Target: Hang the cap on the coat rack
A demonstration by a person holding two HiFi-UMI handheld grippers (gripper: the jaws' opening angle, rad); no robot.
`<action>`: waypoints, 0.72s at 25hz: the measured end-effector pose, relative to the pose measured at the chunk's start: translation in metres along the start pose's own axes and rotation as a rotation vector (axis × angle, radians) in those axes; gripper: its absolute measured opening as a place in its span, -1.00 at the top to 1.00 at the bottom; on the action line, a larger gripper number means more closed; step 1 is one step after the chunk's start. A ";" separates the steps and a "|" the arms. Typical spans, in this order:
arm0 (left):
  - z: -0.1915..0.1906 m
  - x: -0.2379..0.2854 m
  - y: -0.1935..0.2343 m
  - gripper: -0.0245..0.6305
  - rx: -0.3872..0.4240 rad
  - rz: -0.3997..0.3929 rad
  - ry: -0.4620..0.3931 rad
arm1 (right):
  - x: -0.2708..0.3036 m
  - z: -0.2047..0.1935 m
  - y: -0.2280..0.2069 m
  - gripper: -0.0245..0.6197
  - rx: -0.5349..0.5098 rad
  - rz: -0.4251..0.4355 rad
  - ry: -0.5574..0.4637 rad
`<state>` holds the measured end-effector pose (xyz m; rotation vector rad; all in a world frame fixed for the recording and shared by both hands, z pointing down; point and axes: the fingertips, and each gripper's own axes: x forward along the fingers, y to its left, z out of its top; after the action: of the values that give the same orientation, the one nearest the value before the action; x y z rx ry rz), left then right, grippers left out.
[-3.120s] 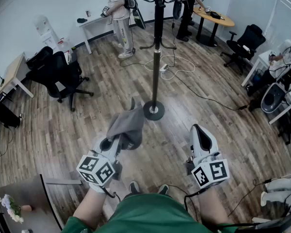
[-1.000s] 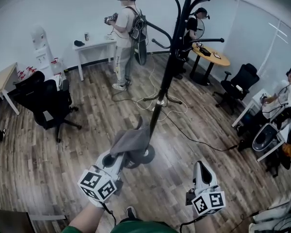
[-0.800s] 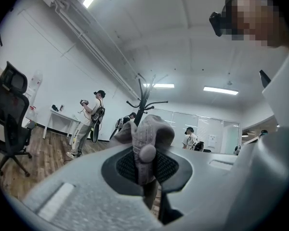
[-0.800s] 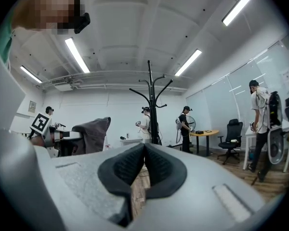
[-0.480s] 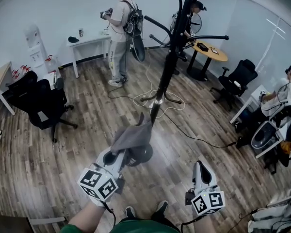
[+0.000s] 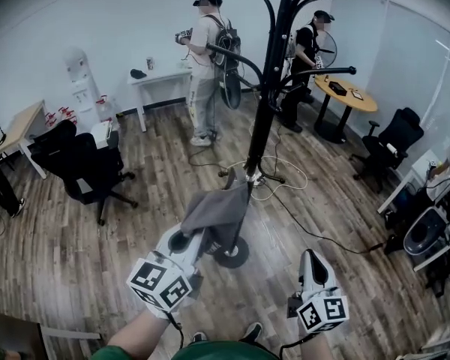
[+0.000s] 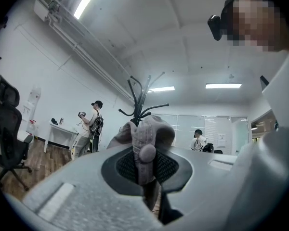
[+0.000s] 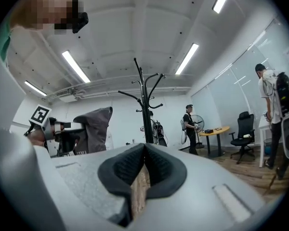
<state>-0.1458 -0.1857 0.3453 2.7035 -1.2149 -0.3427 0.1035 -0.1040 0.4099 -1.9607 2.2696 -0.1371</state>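
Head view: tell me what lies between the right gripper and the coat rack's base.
Only bare wood floor lies between the right gripper and the coat rack's base, as the head view shows.

Far ahead of the left gripper (image 6: 197, 237), a person in a white T-shirt (image 6: 208, 66) is standing beside a small white table (image 6: 161, 79). Off to that gripper's left, a black swivel office chair (image 6: 90, 172) is sitting on the brown wood-plank floor (image 6: 150, 178). Well ahead of the right gripper (image 6: 310, 257), a person in black clothes (image 6: 307, 47) is standing by a round wooden table (image 6: 350, 96), and white cables (image 6: 285, 177) are lying looped on the floor.
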 end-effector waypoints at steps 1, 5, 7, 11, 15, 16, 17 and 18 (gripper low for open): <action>0.002 0.009 -0.006 0.84 0.014 0.016 -0.007 | 0.005 0.003 -0.012 0.91 0.005 0.014 -0.005; 0.003 0.043 -0.027 0.84 0.061 0.084 -0.032 | 0.025 0.012 -0.059 0.91 0.032 0.055 -0.015; 0.005 0.058 -0.036 0.84 0.079 0.118 -0.047 | 0.033 0.016 -0.079 0.91 0.047 0.078 -0.016; 0.017 0.082 -0.052 0.84 0.121 0.170 -0.083 | 0.046 0.021 -0.108 0.91 0.060 0.130 -0.011; 0.030 0.101 -0.060 0.84 0.159 0.217 -0.131 | 0.055 0.024 -0.133 0.91 0.070 0.163 -0.013; 0.032 0.105 -0.061 0.84 0.166 0.229 -0.141 | 0.055 0.024 -0.139 0.91 0.072 0.167 -0.012; 0.035 0.109 -0.061 0.84 0.172 0.238 -0.151 | 0.056 0.024 -0.144 0.91 0.074 0.170 -0.009; 0.037 0.113 -0.062 0.84 0.177 0.247 -0.159 | 0.056 0.024 -0.149 0.91 0.075 0.173 -0.006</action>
<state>-0.0388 -0.2317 0.2788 2.6667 -1.6772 -0.4422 0.2453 -0.1809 0.4077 -1.7178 2.3797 -0.1935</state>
